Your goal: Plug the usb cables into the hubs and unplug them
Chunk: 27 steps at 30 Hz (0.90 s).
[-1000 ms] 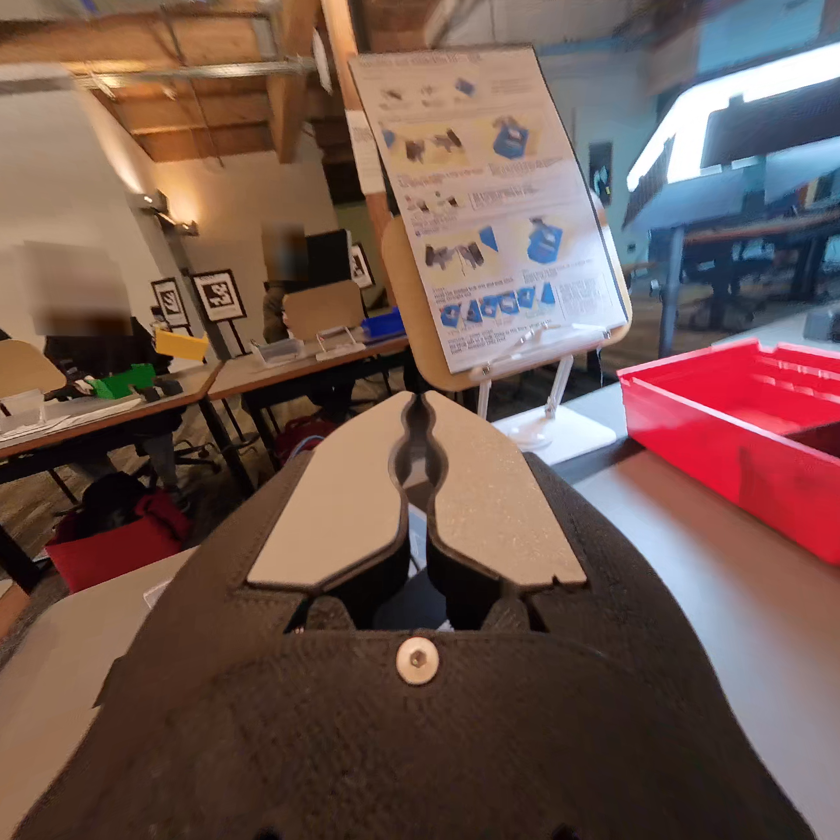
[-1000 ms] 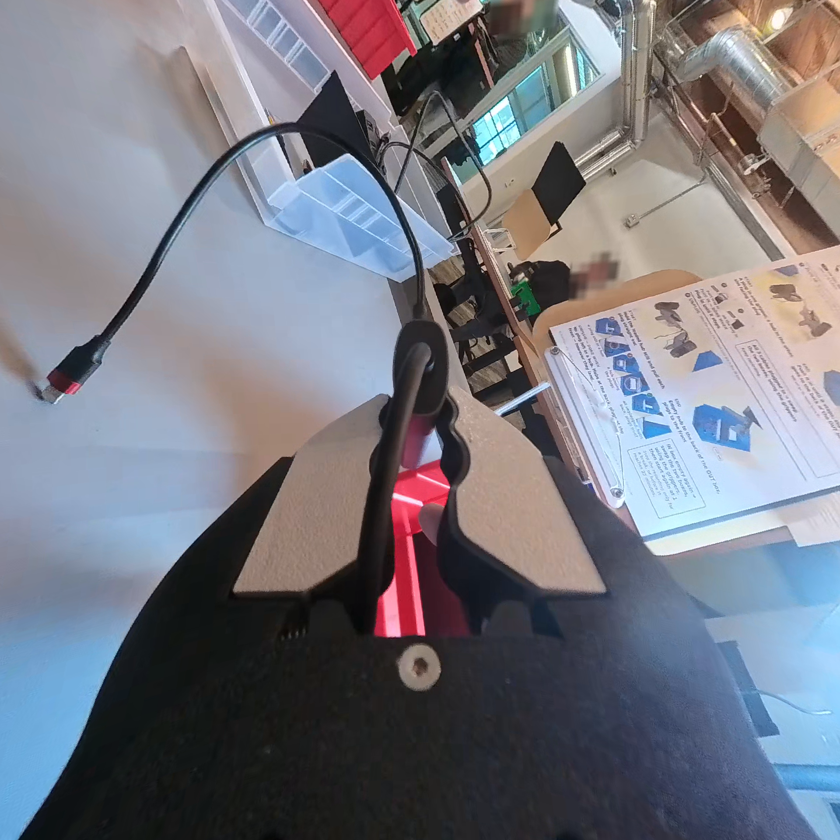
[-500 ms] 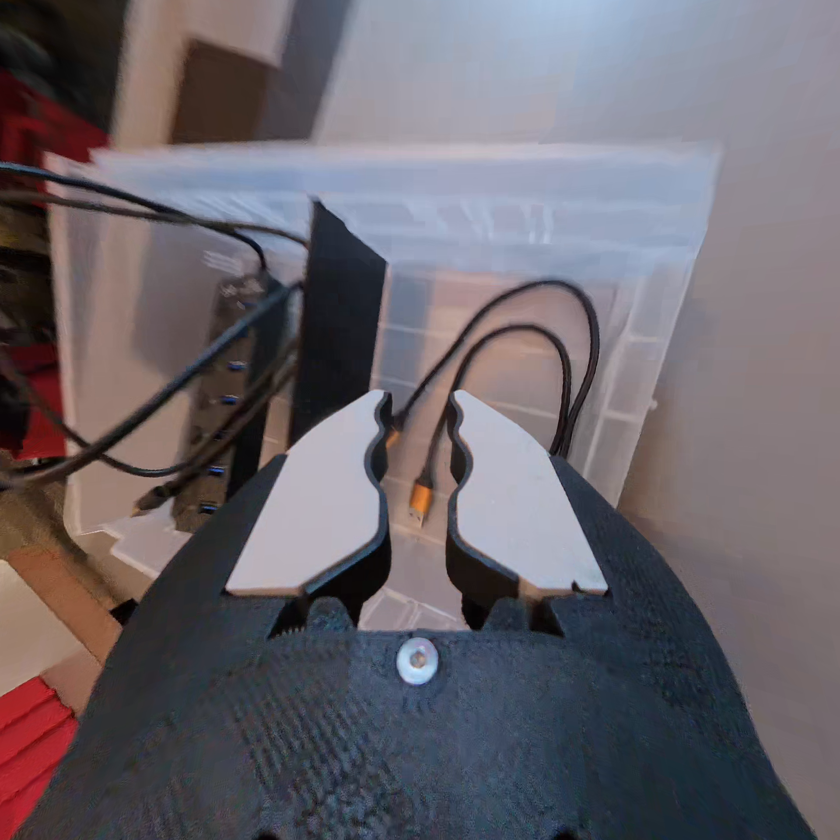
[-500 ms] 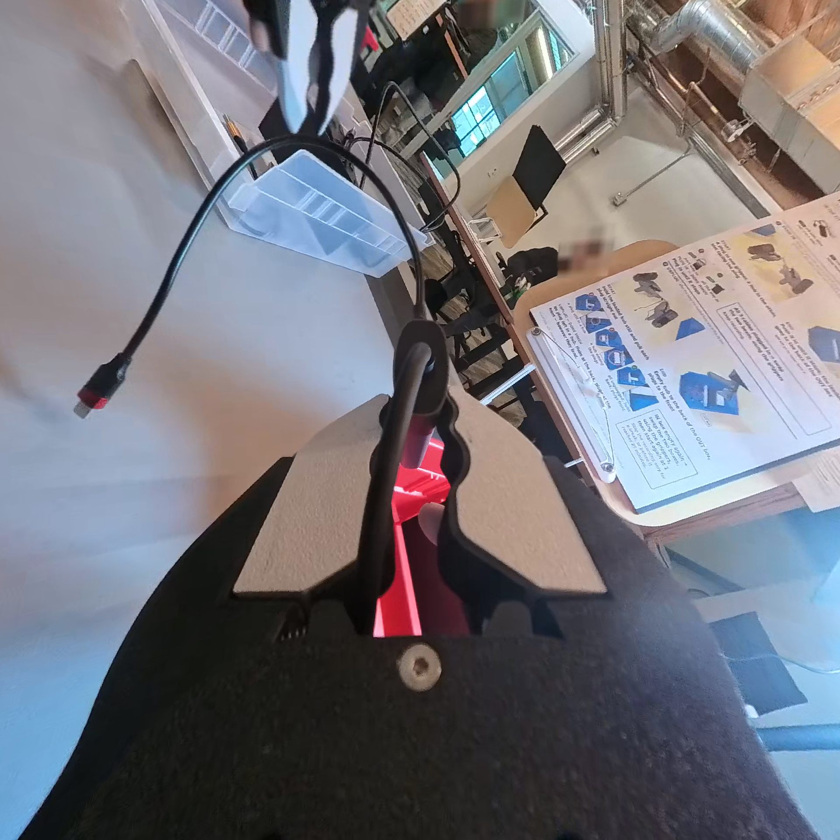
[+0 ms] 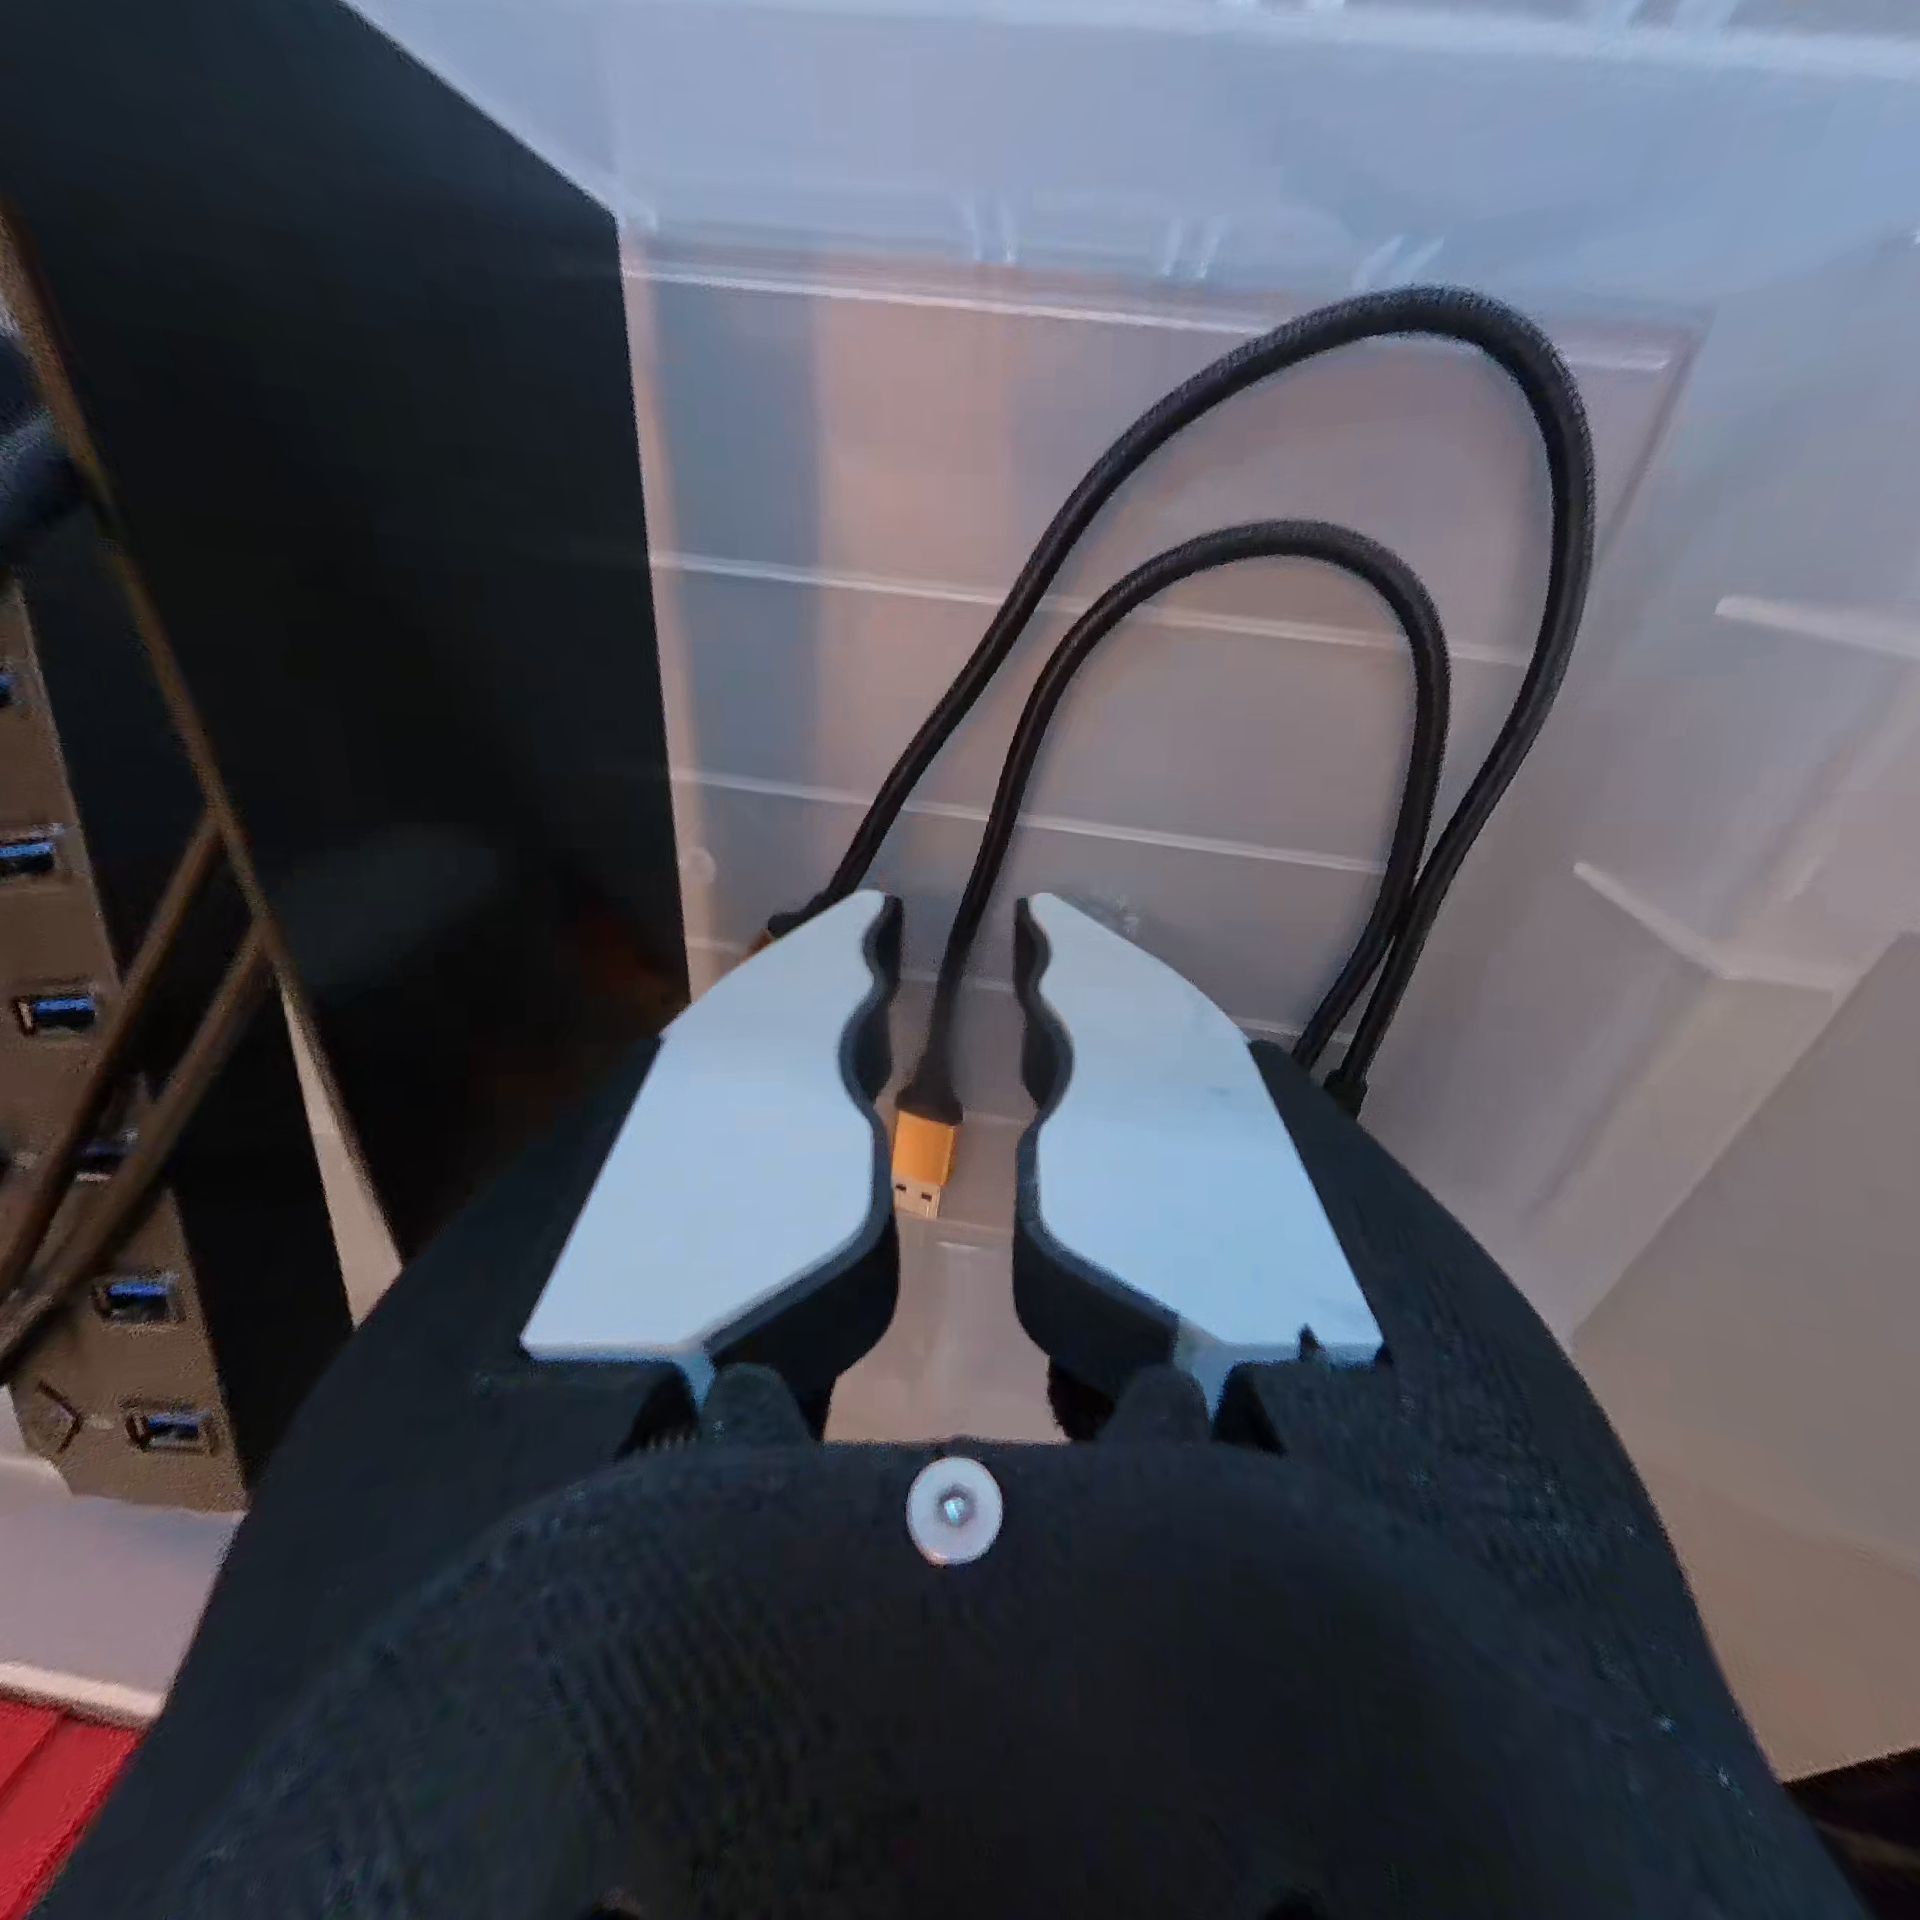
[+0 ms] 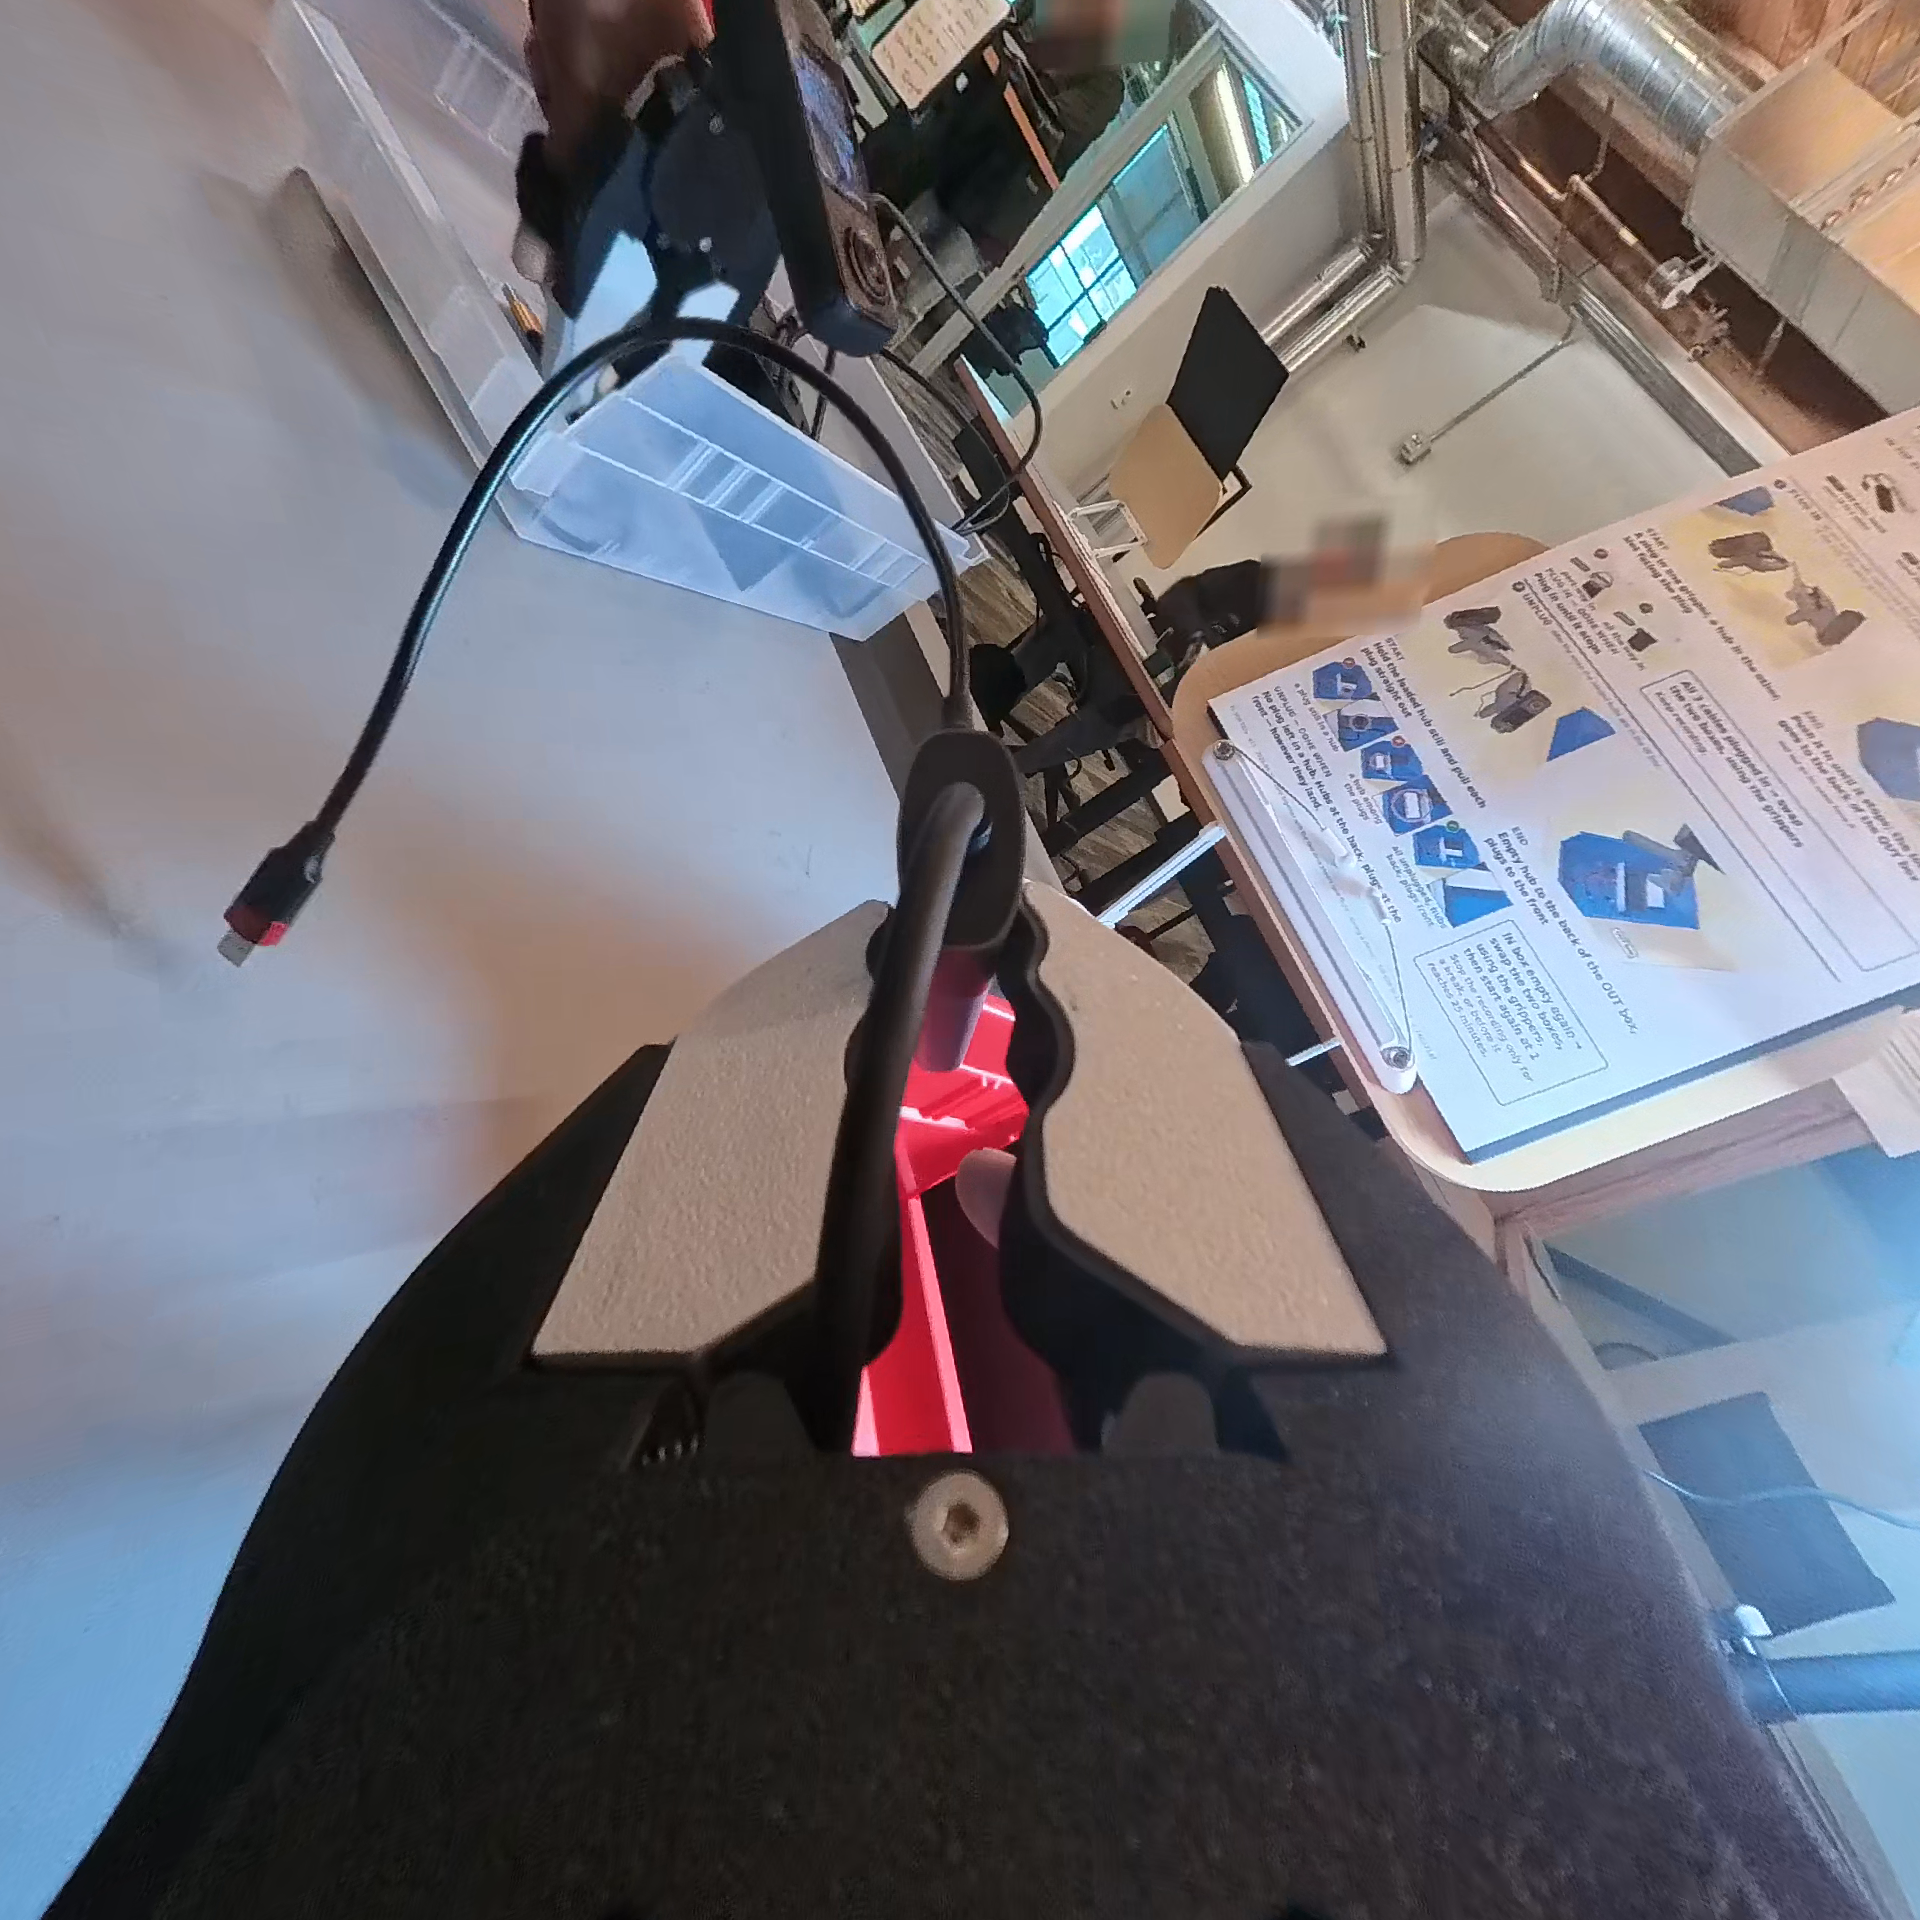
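My left gripper point(image 5: 956, 914) is open, pointing down into a clear plastic bin point(image 5: 1299, 675). An orange USB plug point(image 5: 925, 1153) on a black braided cable point(image 5: 1434, 665) lies between its fingers, apart from both. A black USB hub point(image 5: 62, 1039) with blue ports lies at the far left. My right gripper point(image 6: 956, 925) is shut on the black-and-red plug point(image 6: 961, 862) of a thin black cable point(image 6: 499, 478). The cable arcs up and left, and its red-tipped far end point(image 6: 272, 896) hangs above the white table. The left gripper point(image 6: 665, 208) shows blurred at the top of the right wrist view.
A black divider point(image 5: 364, 623) stands in the bin between the hub and the braided cables. A clear compartment tray point(image 6: 727, 520) sits on the white table point(image 6: 260, 1143). An instruction sheet on a wooden stand point(image 6: 1610, 831) is at the right. A red bin point(image 6: 935, 1299) shows below the right fingers. My hands' fingertips stand some 40 cm from each other. My left gripper is the nearer one to the black USB hub point(image 5: 62, 1039): about 12 cm, against 45 cm.
My left gripper swung from facing the room down over the clear bin, opened, and closed in around the orange plug. My right gripper keeps its hold; the dangling end swayed slightly.
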Motion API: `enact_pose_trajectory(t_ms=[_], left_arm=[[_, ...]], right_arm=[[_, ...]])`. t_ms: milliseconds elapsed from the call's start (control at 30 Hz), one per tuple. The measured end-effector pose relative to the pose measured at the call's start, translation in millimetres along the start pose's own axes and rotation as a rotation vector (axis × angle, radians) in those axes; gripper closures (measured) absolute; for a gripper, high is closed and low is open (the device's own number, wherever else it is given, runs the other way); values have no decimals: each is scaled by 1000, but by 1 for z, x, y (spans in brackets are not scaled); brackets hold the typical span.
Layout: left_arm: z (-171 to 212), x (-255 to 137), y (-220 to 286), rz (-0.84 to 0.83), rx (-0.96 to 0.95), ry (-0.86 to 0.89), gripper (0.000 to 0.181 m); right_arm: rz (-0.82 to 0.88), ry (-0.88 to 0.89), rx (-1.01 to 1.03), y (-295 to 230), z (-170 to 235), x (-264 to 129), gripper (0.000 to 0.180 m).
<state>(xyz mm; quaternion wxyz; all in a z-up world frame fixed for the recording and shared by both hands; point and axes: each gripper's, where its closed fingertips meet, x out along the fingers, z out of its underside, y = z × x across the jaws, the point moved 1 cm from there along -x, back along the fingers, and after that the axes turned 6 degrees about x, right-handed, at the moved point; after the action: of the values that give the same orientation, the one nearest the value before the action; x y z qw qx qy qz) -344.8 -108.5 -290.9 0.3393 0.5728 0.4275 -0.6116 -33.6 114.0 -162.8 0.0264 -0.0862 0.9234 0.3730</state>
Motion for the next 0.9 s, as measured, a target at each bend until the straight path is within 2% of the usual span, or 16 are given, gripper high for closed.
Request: enact_pose_trajectory(t_ms=[67,333,467,633,733,900], left_arm=[[-4,1,2,6,0,7,176],[-6,-10,6,-188,56,-44,177],[-4,-49,9,-333,47,-12,177],[-12,-121,25,-476,18,69,177],[-30,-147,57,-407,-30,157,177],[-82,-142,138,-56,-105,384,180]], right_arm=[[3,-1,6,1,1,0,162],[9,9,1,2,-2,-2,163],[10,16,-3,2,-7,-2,163],[17,30,-17,1,-15,-4,162],[30,43,-15,4,-20,-6,163],[62,65,10,13,-25,-12,163]])
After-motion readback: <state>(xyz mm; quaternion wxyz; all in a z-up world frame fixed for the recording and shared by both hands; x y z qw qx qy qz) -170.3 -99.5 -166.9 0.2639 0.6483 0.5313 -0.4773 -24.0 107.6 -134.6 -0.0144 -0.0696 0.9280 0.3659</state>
